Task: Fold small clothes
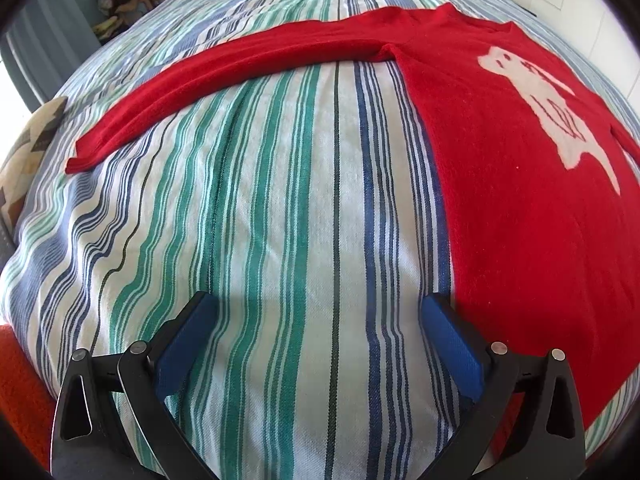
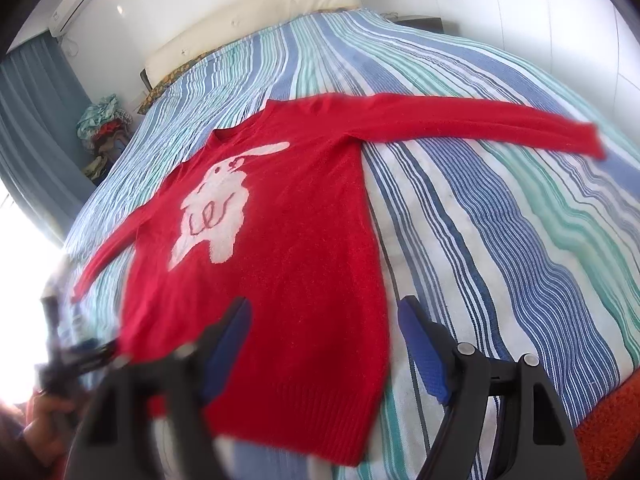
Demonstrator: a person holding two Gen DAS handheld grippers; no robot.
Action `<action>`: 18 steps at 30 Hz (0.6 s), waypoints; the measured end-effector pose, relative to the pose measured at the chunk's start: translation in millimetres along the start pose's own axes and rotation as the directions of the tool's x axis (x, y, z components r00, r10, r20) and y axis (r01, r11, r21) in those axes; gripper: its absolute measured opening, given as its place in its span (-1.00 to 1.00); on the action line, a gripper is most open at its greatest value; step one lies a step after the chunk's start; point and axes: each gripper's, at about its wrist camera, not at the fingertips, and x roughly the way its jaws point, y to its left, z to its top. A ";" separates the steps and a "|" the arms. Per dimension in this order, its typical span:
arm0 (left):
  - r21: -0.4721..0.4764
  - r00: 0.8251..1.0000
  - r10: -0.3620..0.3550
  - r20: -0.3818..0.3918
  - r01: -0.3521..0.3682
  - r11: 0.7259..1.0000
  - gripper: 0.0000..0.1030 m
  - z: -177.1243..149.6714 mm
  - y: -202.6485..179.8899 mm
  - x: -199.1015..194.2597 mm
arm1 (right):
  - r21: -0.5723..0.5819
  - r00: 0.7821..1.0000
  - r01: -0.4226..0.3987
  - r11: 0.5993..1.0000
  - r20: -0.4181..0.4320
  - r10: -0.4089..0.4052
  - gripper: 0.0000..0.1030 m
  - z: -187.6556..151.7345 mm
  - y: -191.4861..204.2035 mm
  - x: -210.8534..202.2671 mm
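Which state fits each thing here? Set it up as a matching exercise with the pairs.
Things:
1. sweater
2. left tool
3. right tool
4. bedspread

States:
A. striped, lying under everything
B. open over bare stripes, beside the red hem edge
C. red, spread flat with both sleeves out
D. open, with the lower hem area between its fingers

Pairs: 1-C, 2-B, 3-D, 4-A
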 end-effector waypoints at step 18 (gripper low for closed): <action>0.030 0.999 -0.026 -0.019 0.027 0.999 0.99 0.0 0.9 0.9 | -0.009 1.000 0.007 1.000 -0.012 -0.007 0.46 -0.9 1.3 2.8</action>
